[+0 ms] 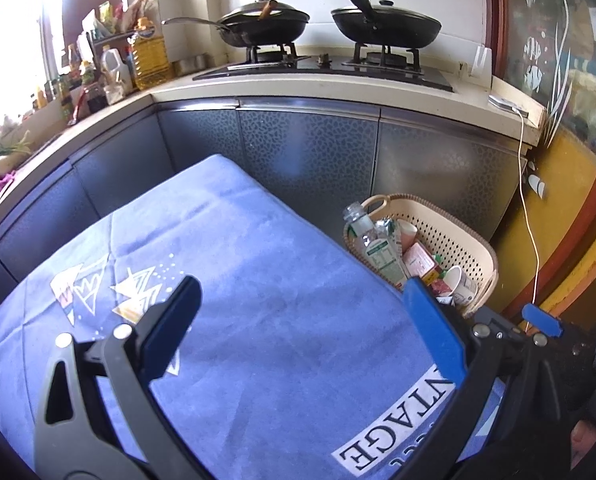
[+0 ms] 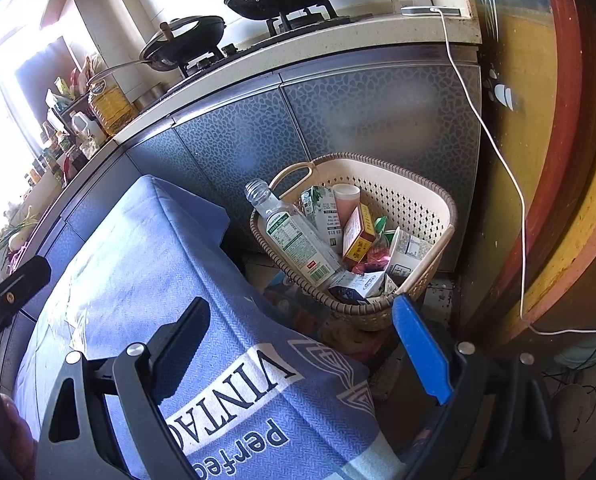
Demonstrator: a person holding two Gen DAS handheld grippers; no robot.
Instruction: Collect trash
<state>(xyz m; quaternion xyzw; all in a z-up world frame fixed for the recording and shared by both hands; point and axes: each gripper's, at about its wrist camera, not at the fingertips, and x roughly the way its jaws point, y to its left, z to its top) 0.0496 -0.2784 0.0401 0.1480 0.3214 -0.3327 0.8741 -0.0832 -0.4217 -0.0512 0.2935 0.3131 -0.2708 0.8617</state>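
A beige perforated basket [image 2: 417, 200] stands on the floor right of the table; it also shows in the left wrist view [image 1: 453, 236]. It holds trash: a clear plastic bottle [image 2: 294, 236], a green and white carton [image 2: 325, 212], a red and yellow box [image 2: 359, 236], paper cups [image 2: 409, 248] and small cartons. My left gripper [image 1: 301, 300] is open and empty above the blue cloth [image 1: 234, 280]. My right gripper [image 2: 301, 328] is open and empty over the table's right edge, near the basket. The right gripper's blue tip [image 1: 541, 320] shows in the left wrist view.
The blue cloth [image 2: 146, 264] printed "VINTAGE" covers the table. Behind it run grey cabinet fronts [image 1: 309, 148] under a counter with a gas hob and two black pans [image 1: 385, 26]. Oil bottles [image 1: 150, 56] stand at the left. A white cable [image 2: 497, 160] hangs by a red door frame.
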